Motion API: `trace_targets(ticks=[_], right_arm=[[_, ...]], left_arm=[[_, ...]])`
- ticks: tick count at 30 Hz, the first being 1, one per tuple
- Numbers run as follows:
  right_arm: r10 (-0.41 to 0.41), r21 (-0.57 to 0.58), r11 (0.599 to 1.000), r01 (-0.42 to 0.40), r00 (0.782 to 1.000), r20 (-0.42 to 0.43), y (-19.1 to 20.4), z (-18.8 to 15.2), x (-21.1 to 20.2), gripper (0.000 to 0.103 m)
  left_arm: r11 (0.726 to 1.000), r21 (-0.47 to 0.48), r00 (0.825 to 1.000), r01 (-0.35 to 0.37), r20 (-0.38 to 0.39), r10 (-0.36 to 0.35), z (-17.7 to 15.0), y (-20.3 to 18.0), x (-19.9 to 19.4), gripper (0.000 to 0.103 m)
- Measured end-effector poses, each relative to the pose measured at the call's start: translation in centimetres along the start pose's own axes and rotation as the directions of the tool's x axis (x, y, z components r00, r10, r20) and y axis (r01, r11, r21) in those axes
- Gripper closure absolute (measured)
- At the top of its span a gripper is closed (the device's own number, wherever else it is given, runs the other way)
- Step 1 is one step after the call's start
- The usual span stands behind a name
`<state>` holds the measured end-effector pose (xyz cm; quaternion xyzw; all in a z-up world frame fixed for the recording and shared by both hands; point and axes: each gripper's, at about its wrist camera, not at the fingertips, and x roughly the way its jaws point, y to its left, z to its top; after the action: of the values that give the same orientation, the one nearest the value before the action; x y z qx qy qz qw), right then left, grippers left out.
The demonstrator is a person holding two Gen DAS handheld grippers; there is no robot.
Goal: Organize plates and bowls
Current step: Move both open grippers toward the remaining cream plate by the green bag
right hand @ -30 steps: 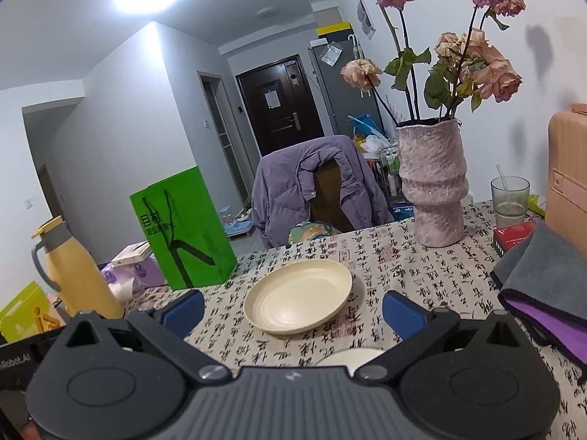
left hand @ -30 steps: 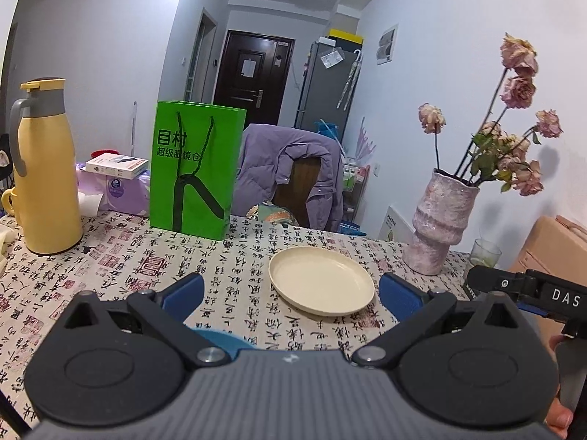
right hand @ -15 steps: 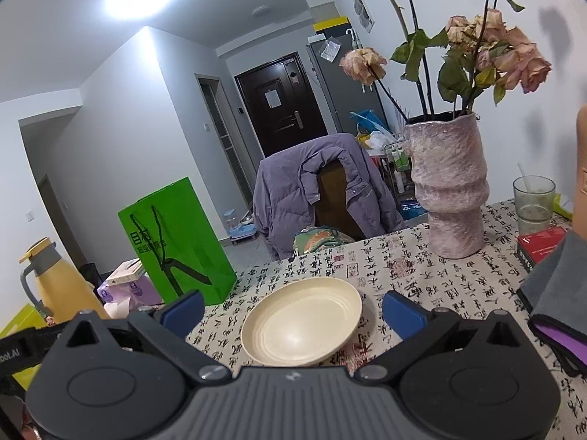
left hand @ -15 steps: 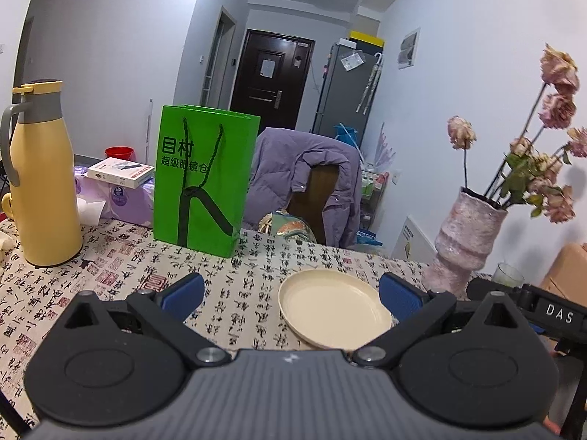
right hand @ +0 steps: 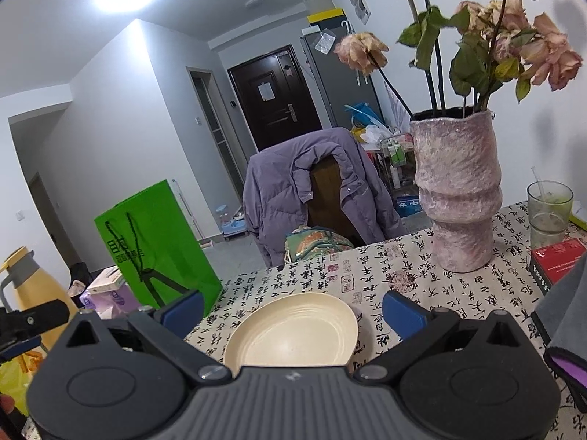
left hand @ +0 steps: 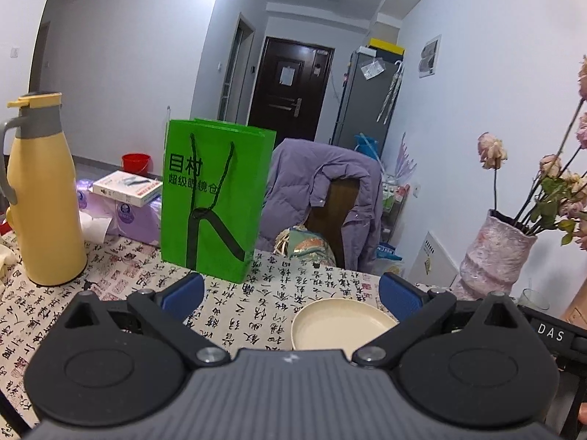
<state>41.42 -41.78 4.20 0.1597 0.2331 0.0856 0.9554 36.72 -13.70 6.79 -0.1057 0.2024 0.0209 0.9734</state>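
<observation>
A cream plate (left hand: 341, 324) lies on the calligraphy-print tablecloth (left hand: 256, 308), ahead and to the right in the left wrist view. In the right wrist view the same cream plate (right hand: 293, 333) sits straight ahead, its near edge hidden behind the gripper body. My left gripper (left hand: 291, 295) is open, held above the cloth with nothing between its blue fingertips (left hand: 183, 291). My right gripper (right hand: 293, 308) is open too, with the plate lying between and beyond its blue pads (right hand: 401, 311). No bowl shows in either view.
A green paper bag (left hand: 216, 198) and a yellow thermos (left hand: 42, 190) stand at the left. A pink vase of dried roses (right hand: 458, 190), a glass (right hand: 548, 209), a red box (right hand: 557, 262) and a grey cloth (right hand: 572, 315) fill the right. A chair with a purple jacket (right hand: 312, 187) faces the far edge.
Both grippers have risen and tilted upward over the last second, so the plate sits lower in each view. The blue and white items near the fingers have dropped out of sight. Both stayed open.
</observation>
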Motion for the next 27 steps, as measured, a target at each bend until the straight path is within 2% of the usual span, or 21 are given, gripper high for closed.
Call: trace_targets(ticks=[9,16,27], right_arm=[[-0.009,0.070,0.997,0.014,0.998,-0.066,-2.9,-1.0,3.2,0.000],[-0.002,0.103,0.995,0.012,0.995,-0.097,-4.5,-1.0,4.2,0.000],[0.006,0.131,0.991,0.013,0.990,-0.144,-5.5,-2.0,6.7,0.001]], left_arm=[[0.999,-0.022,0.997,-0.036,-0.072,0.034,-0.6,-0.1,3.8,0.000],[0.998,0.014,0.993,-0.054,-0.102,0.055,-1.5,-1.8,6.0,0.000],[0.995,0.034,0.970,-0.090,-0.222,0.095,-2.3,-3.1,10.2,0.000]])
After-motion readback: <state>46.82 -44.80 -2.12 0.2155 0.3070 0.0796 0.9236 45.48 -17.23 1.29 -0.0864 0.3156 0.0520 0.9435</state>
